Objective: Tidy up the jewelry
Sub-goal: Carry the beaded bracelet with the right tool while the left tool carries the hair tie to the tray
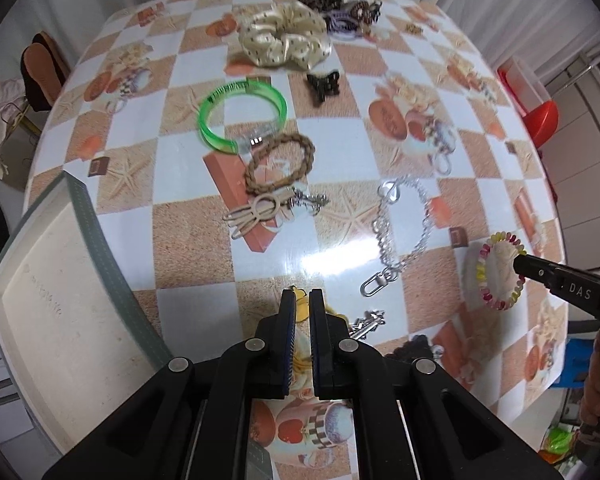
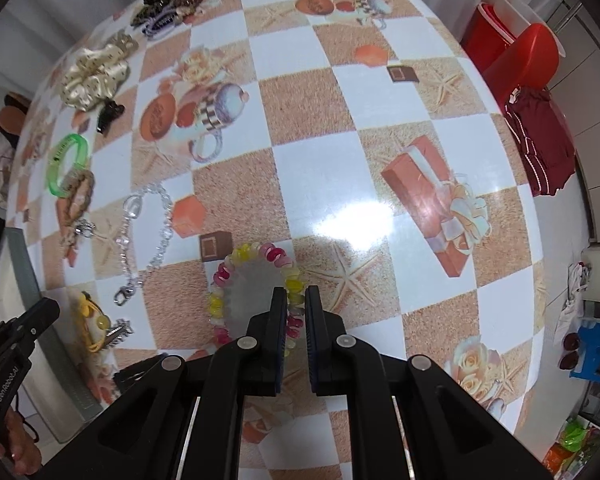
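Observation:
My left gripper (image 1: 302,294) is shut on a yellow hair tie (image 1: 300,305) low over the table, next to an open white box (image 1: 60,312). My right gripper (image 2: 296,294) is shut on the rim of a pink and yellow bead bracelet (image 2: 240,256), which also shows in the left wrist view (image 1: 485,264). A silver chain (image 1: 396,232), a braided brown bracelet (image 1: 280,164), a green bangle (image 1: 242,114), a beige bow clip (image 1: 256,212), a black butterfly clip (image 1: 323,86) and a cream scrunchie (image 1: 286,38) lie on the checkered tablecloth (image 1: 340,148).
A pile of dark hair ties and clips (image 1: 340,2) lies at the far edge of the table. A small silver clip (image 1: 366,322) lies just right of my left gripper. A red chair (image 2: 520,60) with dark red cloth (image 2: 540,152) stands at the right.

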The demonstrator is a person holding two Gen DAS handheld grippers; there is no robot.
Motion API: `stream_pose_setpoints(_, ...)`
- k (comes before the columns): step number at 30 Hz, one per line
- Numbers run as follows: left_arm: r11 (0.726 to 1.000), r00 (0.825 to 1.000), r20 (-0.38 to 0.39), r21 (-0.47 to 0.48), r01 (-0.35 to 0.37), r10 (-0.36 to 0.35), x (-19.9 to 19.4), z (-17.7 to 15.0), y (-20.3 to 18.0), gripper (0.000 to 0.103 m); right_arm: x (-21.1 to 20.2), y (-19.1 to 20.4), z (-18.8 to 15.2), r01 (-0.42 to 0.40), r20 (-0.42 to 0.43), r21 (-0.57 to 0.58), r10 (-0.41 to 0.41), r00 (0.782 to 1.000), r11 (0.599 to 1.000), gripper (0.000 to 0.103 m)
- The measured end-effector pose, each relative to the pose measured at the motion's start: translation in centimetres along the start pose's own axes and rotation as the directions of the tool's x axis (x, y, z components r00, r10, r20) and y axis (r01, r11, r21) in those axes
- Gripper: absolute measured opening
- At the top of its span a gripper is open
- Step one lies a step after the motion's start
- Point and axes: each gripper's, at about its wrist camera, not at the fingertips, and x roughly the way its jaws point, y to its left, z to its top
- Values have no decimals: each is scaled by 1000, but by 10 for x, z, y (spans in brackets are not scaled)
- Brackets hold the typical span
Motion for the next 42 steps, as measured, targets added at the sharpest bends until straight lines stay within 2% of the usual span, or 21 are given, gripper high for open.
stream_pose_setpoints(8,1000,999,45,-29,13,-12,-36,-23,33,12,-26,10,5,-23,36,-28,24,999,999,9)
stream_pose_setpoints(12,998,998,25,-28,-61,61,-35,-31,39,12,-36,24,-7,-23,38,-43,25,999,999,9)
stream_pose_setpoints(14,998,999,3,-35,-47,47,-30,-33,40,14,-36,29,-9,-26,37,-50,28,999,998,9)
stream_pose_setpoints(16,998,999,-19,-50,-30,29,-25,-35,41,44,-36,33,-12,-32,38,-54,34,999,998,9)
stream_pose_setpoints(17,998,999,-14,-53,-43,42,-24,-36,41,86,-36,34,-12,-36,37,-55,38,999,998,9)
stream_pose_setpoints(18,996,997,3,-56,-72,72,-25,-36,41,103,-38,34,-14,-40,37,-55,42,998,998,9)
stream_pose_setpoints(20,994,994,36,-40,-101,103,-28,-36,38,103,-38,35,-15,-47,35,-53,49,998,997,9)
stream_pose_setpoints(24,990,990,-1,2,-139,139,-15,-32,36,103,-37,31,-17,-60,30,-43,61,998,997,9)
stream_pose_setpoints(30,992,990,-69,42,-117,120,12,-23,35,103,-39,26,-20,-74,27,-36,75,997,997,9)
stream_pose_setpoints(32,989,987,-84,78,-128,135,20,-24,31,95,-40,24,-21,-79,26,-31,79,997,996,9)
stream_pose_setpoints(37,985,980,-136,117,-128,144,37,-29,29,94,-41,20,-21,-86,27,-21,86,996,996,9)
stream_pose_setpoints(39,985,977,-159,118,-125,143,42,-31,29,76,-41,20,-21,-89,28,-20,89,996,996,9)
stream_pose_setpoints(40,986,977,-166,115,-117,135,44,-32,29,76,-41,21,-21,-91,28,-21,91,995,996,9)
stream_pose_setpoints(41,988,979,-158,110,-113,130,42,-33,29,71,-42,21,-21,-92,28,-22,92,995,996,9)
stream_pose_setpoints(42,988,980,-154,114,-108,125,42,-33,28,61,-42,22,-21,-92,28,-22,93,995,995,9)
